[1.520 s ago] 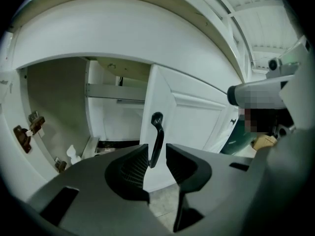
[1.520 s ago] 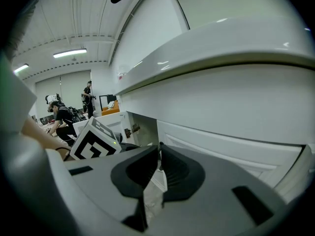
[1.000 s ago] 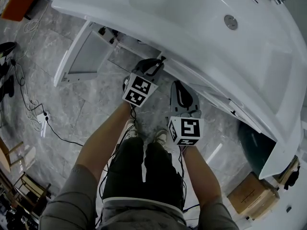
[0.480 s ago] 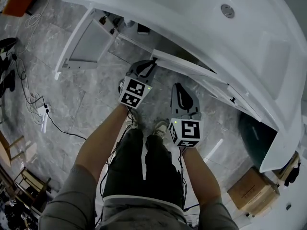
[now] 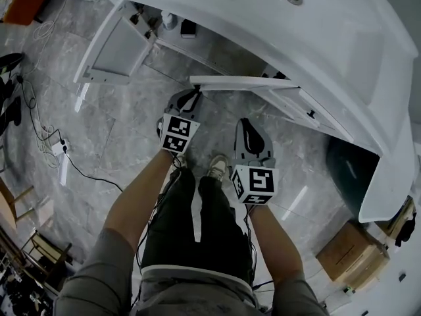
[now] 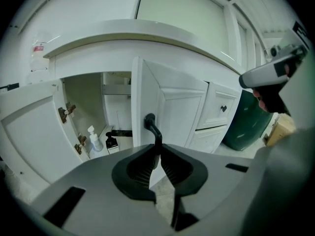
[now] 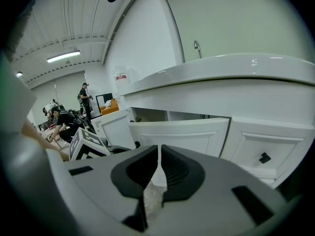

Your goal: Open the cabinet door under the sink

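Left gripper (image 6: 158, 150): fingers (image 6: 141, 167) clamped on the black handle (image 6: 150, 124) of the cabinet door (image 6: 173, 104), which stands partly swung out under the sink (image 5: 329, 38). Right gripper (image 7: 158, 157): fingers pressed together, empty. Best pull follows the hinge arc, grip firm, no twisting. Wall label (image 6: 39, 48) unreadable.

You're wearing a grey short-sleeved top (image 5: 92, 275) and black trousers (image 5: 172, 232), and pale trainers (image 5: 217, 166) are showing below them. Thin black cables (image 5: 160, 196) are trailing down beside your legs. Your left grey plastic gripper (image 6: 158, 156) and right grey plastic gripper (image 7: 158, 168) are each showing black ribbed pads (image 6: 140, 168) set in rounded black jaw housings. Each is carrying a white cube with black square markers (image 5: 176, 134).
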